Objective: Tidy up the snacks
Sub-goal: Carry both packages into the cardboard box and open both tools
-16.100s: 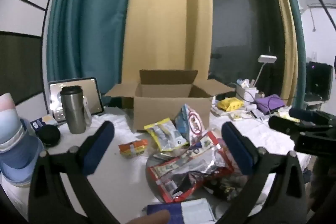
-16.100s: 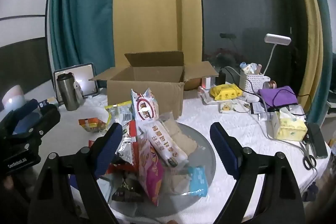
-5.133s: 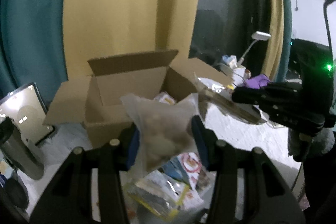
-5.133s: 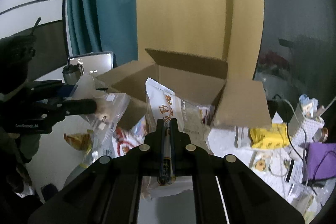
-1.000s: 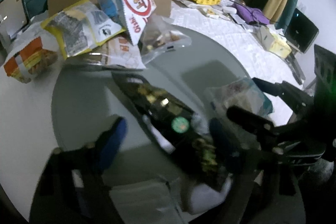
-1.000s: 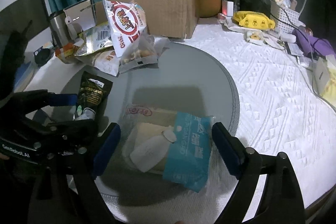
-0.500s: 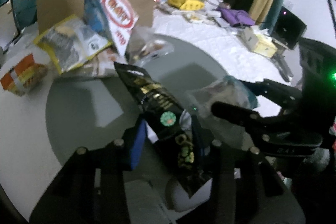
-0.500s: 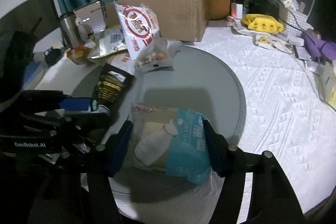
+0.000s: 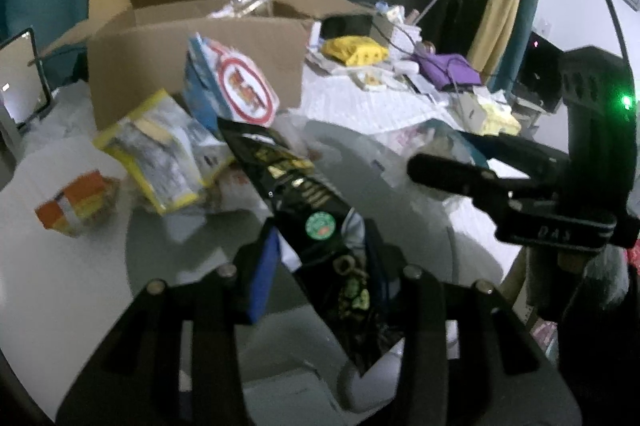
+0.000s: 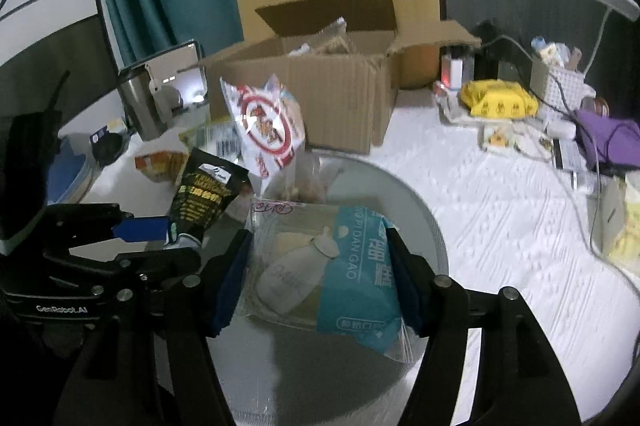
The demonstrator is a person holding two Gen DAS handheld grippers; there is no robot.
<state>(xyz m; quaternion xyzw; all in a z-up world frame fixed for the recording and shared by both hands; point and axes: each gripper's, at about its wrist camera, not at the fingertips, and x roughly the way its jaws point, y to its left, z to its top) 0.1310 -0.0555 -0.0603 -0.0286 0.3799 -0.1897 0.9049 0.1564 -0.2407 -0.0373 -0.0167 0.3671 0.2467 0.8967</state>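
Black packet [image 9: 316,226] clamped in left gripper [image 9: 320,274], lifted over table [image 10: 500,226]. Blue-and-clear cake packet [image 10: 328,270] clamped in right gripper [image 10: 320,278]. Step, as judged: carry both to cardboard box [image 10: 332,86], release inside. Still outside box: one red-ring bag [image 9: 236,90], one yellow packet [image 9: 160,146], one orange packet [image 9: 74,202], perhaps more beneath.

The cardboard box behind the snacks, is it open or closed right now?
Open. The cardboard box has its flaps folded outward and the back flap standing up, and packets poke out above its rim.
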